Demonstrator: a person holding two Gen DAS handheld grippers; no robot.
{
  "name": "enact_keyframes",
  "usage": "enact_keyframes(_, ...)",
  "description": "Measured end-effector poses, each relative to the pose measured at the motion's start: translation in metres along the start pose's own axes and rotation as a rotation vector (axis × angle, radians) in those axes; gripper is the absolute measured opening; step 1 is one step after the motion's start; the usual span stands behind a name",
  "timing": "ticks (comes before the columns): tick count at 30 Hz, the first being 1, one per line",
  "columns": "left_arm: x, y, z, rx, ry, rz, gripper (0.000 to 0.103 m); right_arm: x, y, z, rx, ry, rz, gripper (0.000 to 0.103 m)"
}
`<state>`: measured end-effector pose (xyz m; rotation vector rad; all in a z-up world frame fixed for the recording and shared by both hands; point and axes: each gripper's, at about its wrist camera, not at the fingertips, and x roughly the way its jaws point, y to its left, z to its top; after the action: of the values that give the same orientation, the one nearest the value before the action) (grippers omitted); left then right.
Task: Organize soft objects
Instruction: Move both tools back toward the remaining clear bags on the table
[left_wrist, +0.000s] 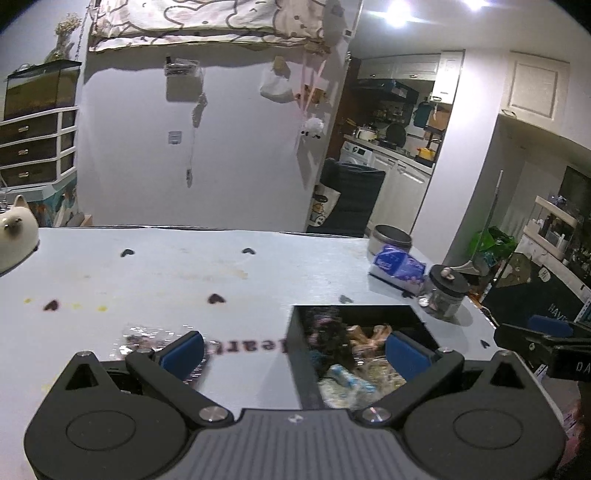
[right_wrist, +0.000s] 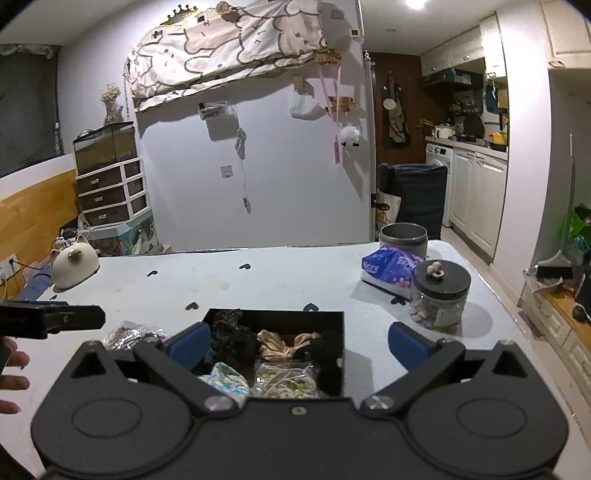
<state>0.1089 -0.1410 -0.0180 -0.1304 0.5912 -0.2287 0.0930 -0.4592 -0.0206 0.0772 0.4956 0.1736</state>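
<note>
A black open box (right_wrist: 332, 325) sits on the white table (right_wrist: 258, 280). It holds a pink satin bow (right_wrist: 284, 343), a dark frilly piece (right_wrist: 231, 336), a pale blue patterned piece (right_wrist: 225, 380) and a clear bag of cream cord (right_wrist: 286, 380). The box also shows in the left wrist view (left_wrist: 295, 354). A crinkly clear packet (right_wrist: 129, 334) lies left of the box; it also shows in the left wrist view (left_wrist: 147, 336). My left gripper (left_wrist: 293, 350) is open and empty above the box's left wall. My right gripper (right_wrist: 299, 343) is open and empty over the box.
A purple tissue pack (right_wrist: 389, 269), a black-lidded glass jar (right_wrist: 439, 295) and a metal tin (right_wrist: 402, 236) stand at the right rear. A cream cat-shaped pot (right_wrist: 74, 266) sits at the left rear. The table's right edge (right_wrist: 517, 317) is near the jar.
</note>
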Motion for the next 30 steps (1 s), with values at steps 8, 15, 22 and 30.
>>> enact_keyframes(8,-0.007,0.045,0.011,0.003,0.006,0.005,0.103,0.015,0.043,0.005,0.011,0.022,-0.003,0.103)
enact_keyframes(15,-0.009,0.085,0.015,-0.014,0.011,0.013,0.103,0.030,0.083,0.008,0.009,0.036,-0.004,0.103)
enact_keyframes(22,-0.007,0.121,0.017,0.004,0.041,0.004,0.103,0.051,0.127,0.014,0.004,0.050,0.014,0.103)
enact_keyframes(30,-0.009,0.160,0.013,0.019,0.073,-0.003,0.103,0.090,0.180,0.022,0.019,0.101,0.084,0.103)
